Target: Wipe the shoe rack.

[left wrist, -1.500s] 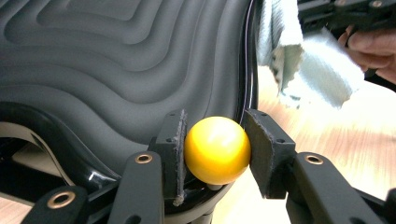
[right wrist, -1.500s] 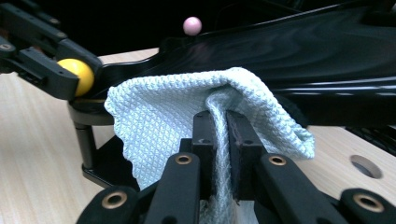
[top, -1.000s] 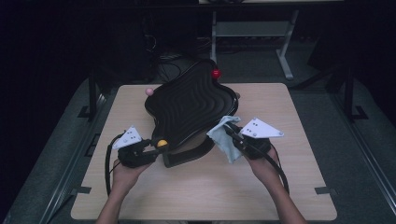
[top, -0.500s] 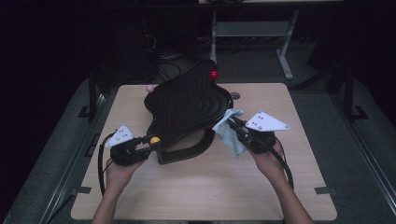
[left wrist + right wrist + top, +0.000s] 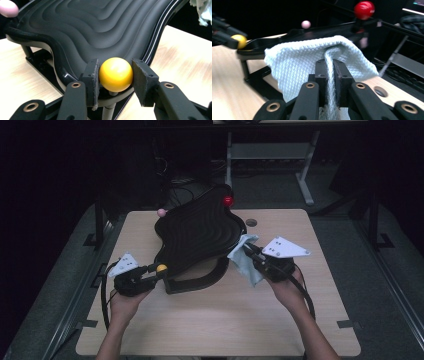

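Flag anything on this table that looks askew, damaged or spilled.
Nothing looks spilled or damaged. The black wavy tray sits tilted on its stand, apparently by design. The left gripper has its jaws around the yellow knob; the right gripper pinches a pale blue cloth against the tray's edge.

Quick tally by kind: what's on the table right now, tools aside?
Round knobs on the tray: 3: yellow ball knob, red ball knob, pink ball knob
Black ridged plastic tray on a stand: 1
Pale blue waffle-weave cloth: 1
Total: 5
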Tool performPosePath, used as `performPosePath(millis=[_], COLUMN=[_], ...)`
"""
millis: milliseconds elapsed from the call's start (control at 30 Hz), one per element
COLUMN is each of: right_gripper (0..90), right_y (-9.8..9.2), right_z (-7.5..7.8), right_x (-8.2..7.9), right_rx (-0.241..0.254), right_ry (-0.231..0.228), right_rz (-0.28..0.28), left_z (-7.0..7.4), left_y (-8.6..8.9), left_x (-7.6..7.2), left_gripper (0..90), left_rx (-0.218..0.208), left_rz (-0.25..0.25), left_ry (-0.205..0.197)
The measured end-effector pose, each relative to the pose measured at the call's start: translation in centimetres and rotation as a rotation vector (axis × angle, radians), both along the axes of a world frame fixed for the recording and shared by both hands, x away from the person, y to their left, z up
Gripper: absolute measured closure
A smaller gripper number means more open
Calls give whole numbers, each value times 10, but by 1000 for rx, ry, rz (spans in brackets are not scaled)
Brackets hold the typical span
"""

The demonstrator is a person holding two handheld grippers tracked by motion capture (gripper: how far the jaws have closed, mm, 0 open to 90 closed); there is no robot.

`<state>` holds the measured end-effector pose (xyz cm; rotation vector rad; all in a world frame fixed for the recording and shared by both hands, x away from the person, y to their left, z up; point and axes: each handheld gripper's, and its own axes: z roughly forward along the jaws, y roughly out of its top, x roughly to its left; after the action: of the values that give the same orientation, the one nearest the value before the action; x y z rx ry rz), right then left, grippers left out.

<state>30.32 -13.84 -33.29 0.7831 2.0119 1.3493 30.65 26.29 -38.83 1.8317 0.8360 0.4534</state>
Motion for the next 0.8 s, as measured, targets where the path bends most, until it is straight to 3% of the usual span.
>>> performPosePath(millis=[133,400,633,800], right_gripper=[823,824,824,823], right_y=[6,-5,7,-7], right_z=[-3,7,0,5], right_x=[-4,8,-2,7], right_rx=[-19,-18,-28,1], right_ry=[-3,-11,-11,-5], right_rz=[25,-13,39,-12], left_z=[0,1,0,1], left_y=[0,-1,-1,0], left_x=[1,0,1,-1], left_gripper=[570,553,537,560], left_rx=[-4,-1,6,3], left_rz=[2,9,24,29], left_ry=[4,4,9,3])
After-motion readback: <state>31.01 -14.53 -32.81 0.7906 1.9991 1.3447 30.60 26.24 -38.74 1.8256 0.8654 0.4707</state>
